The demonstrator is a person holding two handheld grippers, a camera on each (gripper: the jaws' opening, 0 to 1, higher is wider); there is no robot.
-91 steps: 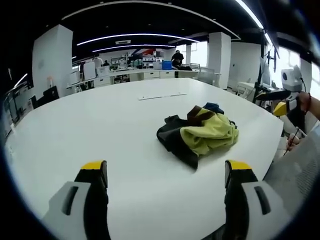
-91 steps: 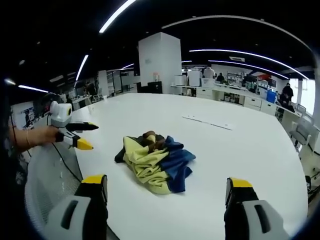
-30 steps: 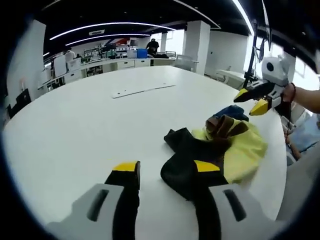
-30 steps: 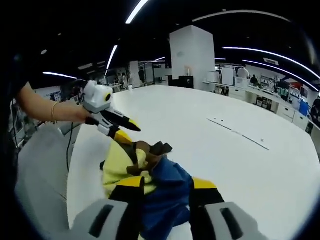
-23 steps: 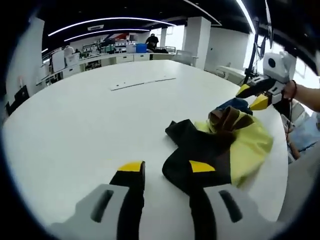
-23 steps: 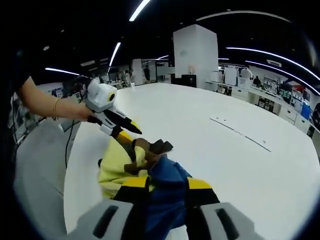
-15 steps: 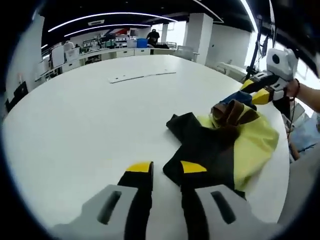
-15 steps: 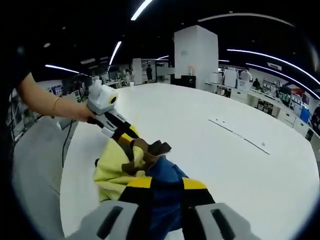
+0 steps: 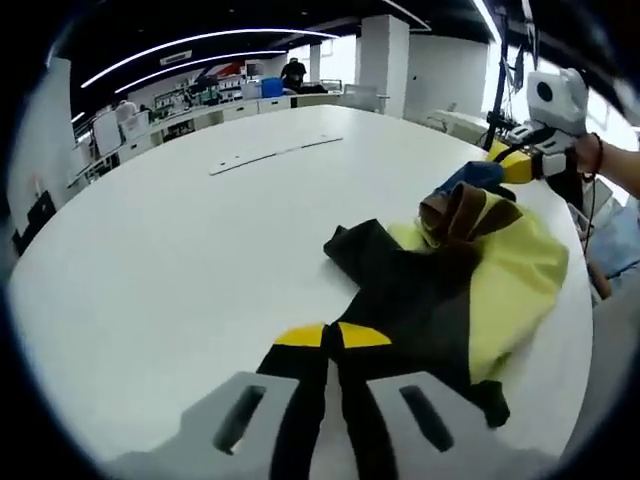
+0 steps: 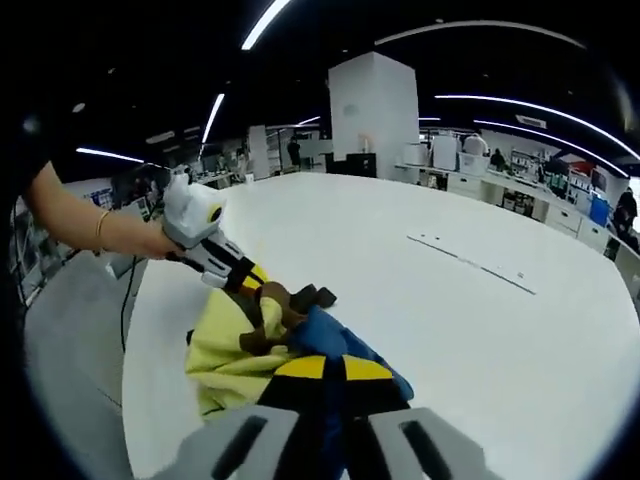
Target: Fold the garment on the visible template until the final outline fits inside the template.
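Garment: crumpled yellow, black, blue and brown cloth garment (image 9: 470,270), frame centre-right.
Left gripper (image 9: 320,336): you've just clamped black edge.
Right gripper (image 10: 326,368): now pinching blue edge.
Meaning: both grips set; spread it flat next.

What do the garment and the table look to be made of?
Garment: soft woven or knit cloth in black, yellow, brown and blue panels; it crumples into loose folds with a matte look. Table: smooth white hard top, likely laminate, though unsure; it shows a faint sheen and no grain.
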